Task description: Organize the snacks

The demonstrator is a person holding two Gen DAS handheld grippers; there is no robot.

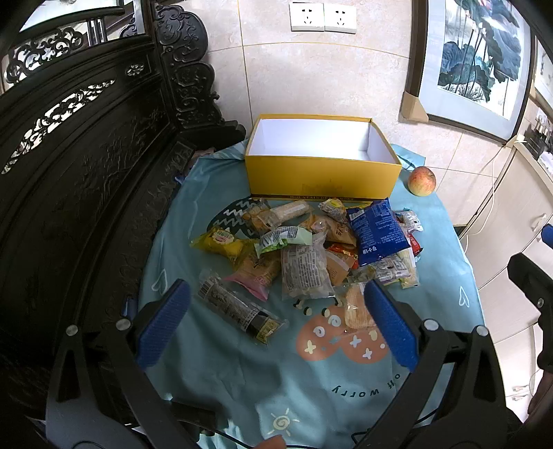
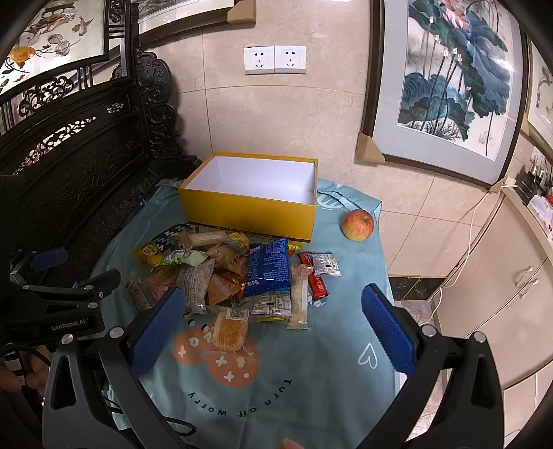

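Both the left hand-held gripper point(image 1: 276, 321) and right hand-held gripper point(image 2: 273, 328) hang wide open and empty over the table's point(image 2: 328, 380) near edge, apparently because the snack pile point(image 2: 228, 276) mid-table awaits sorting into the empty yellow box point(image 2: 249, 210) at the far edge.

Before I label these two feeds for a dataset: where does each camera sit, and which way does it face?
Left wrist: rides the left gripper, looks forward and down over the snack pile toward the yellow box and the wall; its own open blue fingers show, the right gripper at the right edge.
Right wrist: rides the right gripper, set further right, same heading; its open fingers show, the left gripper at the left edge.
Shared: pile, box, apple, blue cloth, wall sockets.
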